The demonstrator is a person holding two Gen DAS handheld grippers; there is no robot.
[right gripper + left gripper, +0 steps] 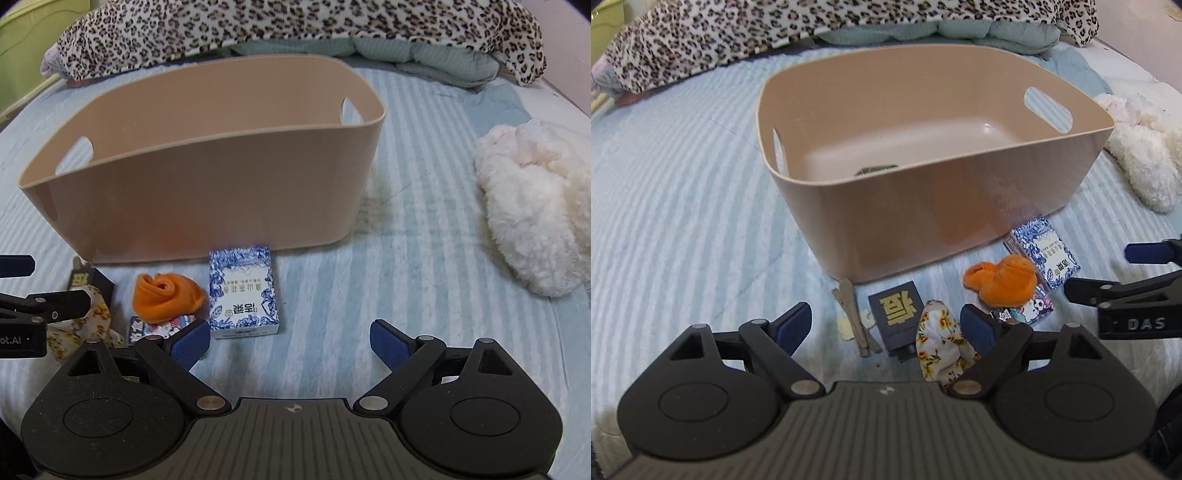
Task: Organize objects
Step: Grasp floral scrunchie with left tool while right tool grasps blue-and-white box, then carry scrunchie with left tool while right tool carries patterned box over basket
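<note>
On the bed (683, 192), covered in a pale blue striped quilt, a beige plastic bin (923, 206) with cut-out handles sits upright; one small dark item (875, 170) lies on its floor, identity unclear. Along the bin's near wall lies a cluster of loose objects: wooden clip (855, 314), black box with a gold character (895, 314), floral cloth (940, 339), rolled orange cloth (1001, 277), blue-and-white patterned box (242, 291), and a cartoon-print packet (1036, 306) partly under the orange cloth. White plush toy (535, 206) lies well apart to the right. Leopard-print blanket (258, 26) bunched behind the bin.

Left tongs (886, 326): spread wide, nothing between them, low over the black box and floral cloth. Right tongs (290, 343): spread wide, holding nothing, over bare quilt just right of the patterned box.
</note>
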